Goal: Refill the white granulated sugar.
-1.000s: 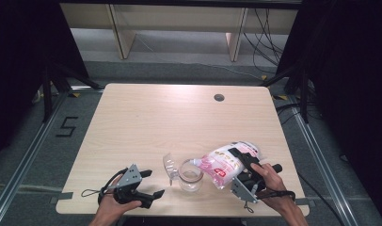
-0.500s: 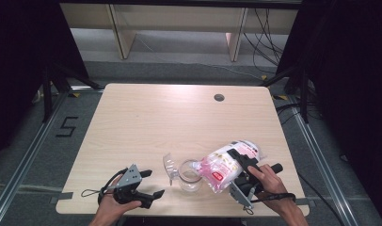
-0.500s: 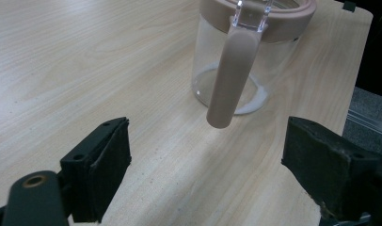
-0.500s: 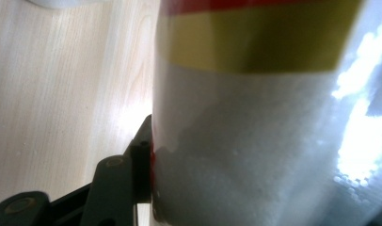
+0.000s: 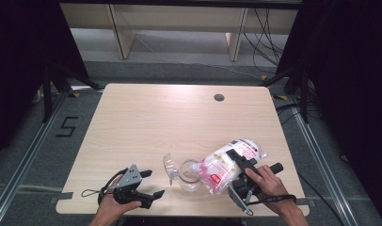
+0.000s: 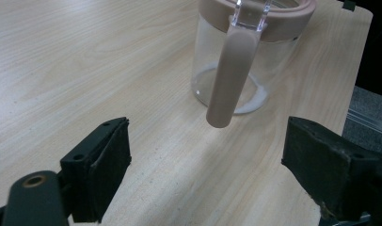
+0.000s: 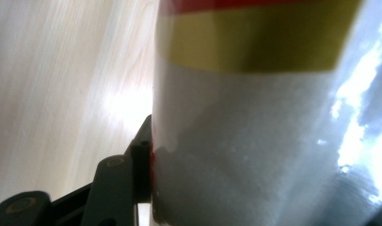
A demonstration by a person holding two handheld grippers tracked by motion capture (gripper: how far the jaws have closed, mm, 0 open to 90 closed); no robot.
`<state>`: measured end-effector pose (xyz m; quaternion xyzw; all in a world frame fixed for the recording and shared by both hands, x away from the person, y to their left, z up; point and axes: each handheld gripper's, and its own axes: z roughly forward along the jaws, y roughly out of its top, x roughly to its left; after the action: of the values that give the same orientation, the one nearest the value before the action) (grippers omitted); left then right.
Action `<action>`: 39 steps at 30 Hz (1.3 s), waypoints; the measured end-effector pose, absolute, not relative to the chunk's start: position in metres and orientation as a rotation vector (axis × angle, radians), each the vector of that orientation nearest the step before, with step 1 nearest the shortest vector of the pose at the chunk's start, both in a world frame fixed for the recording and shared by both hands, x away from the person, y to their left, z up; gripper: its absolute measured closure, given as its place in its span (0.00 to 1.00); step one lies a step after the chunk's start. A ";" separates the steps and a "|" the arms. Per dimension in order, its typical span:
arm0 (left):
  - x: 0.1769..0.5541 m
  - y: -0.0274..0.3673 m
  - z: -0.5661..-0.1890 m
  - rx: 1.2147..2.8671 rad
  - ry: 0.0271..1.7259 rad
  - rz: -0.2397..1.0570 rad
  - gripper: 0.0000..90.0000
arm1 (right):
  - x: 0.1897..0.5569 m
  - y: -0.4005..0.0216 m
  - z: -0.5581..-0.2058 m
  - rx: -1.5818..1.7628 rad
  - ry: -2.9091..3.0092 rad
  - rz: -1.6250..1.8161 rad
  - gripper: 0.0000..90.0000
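1. Pale wood runs across the whole bench (image 5: 147, 122), and at its near left corner my left gripper (image 5: 149, 184) rests low with its jaws spread wide and nothing between them. In the left gripper view its pads (image 6: 102, 174) frame bare wood, with the jar's handle ahead of them.

2. Just right of that, near the middle of the near edge, stands the clear glass jar (image 5: 190, 175) with its pinkish rim and its flip lid (image 5: 169, 165) swung open to the left. A thin white layer lies on its bottom (image 6: 255, 96).

3. Further right, my right gripper (image 5: 237, 162) pinches the pink-and-white bag (image 5: 229, 165) across its middle, tilted with the lower end over the jar's mouth.

4. My worry: the bag's mouth looks wider than the jar's opening, so powder could spill onto the bench if I tip further. The soft bag could also slump or slip in the pinch, and nothing steadies the jar, so a nudge might shove it towards the near edge.

5. Hard to read: I cannot tell whether anything is flowing, nor exactly where the bag's opening sits. The right gripper view is blurred, with white, yellow and red packaging pressed up against one jaw.
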<state>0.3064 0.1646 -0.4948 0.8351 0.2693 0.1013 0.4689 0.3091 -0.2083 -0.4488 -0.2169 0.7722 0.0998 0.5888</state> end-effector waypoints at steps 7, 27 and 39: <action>0.306 0.164 -0.495 2.038 0.664 0.248 0.17 | 0.307 -0.208 -0.447 -0.535 1.774 0.180 0.54; 0.307 0.165 -0.495 2.053 0.636 0.271 0.17 | 0.304 -0.205 -0.446 -0.559 1.752 0.161 0.55; 0.306 0.164 -0.495 2.034 0.670 0.253 0.17 | 0.302 -0.205 -0.446 -0.560 1.731 0.122 0.55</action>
<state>0.3061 0.1636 -0.4954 0.8311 0.2737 0.1034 0.4729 0.3018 -0.2048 -0.4465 -0.2428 0.7506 0.0527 0.6122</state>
